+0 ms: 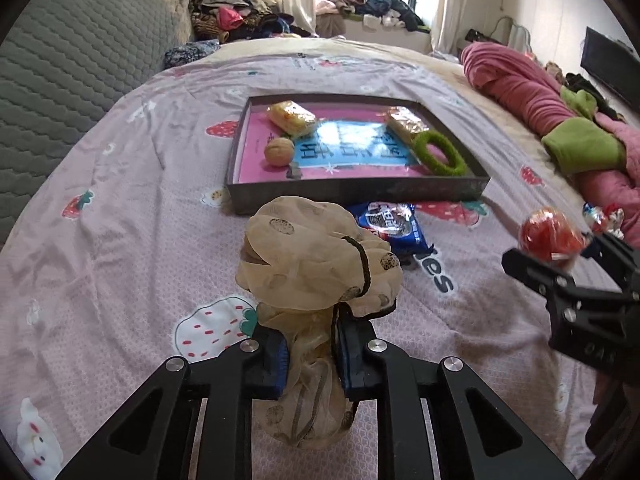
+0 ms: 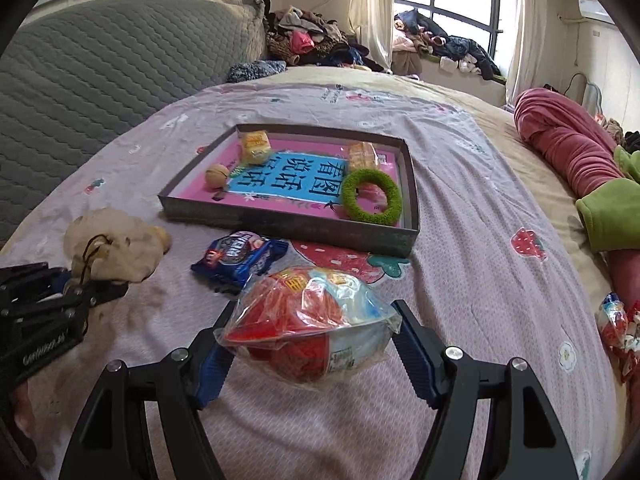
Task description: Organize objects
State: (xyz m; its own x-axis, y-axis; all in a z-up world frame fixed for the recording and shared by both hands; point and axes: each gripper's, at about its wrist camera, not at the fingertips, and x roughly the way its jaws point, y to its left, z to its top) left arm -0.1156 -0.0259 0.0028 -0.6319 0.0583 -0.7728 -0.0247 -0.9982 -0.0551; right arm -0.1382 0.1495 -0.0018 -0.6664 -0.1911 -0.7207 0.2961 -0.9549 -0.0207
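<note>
My left gripper is shut on a beige gauze scrunchie, held above the bedsheet; it also shows in the right wrist view. My right gripper is shut on a red and blue snack packet, also seen in the left wrist view. A grey shallow box ahead holds two yellow snack packs, a walnut and a green fuzzy ring. A blue cookie packet lies on the sheet in front of the box.
A pink and green blanket lies at the right. More wrapped snacks lie by it. A grey quilted headboard stands at the left. Piled clothes sit beyond the bed.
</note>
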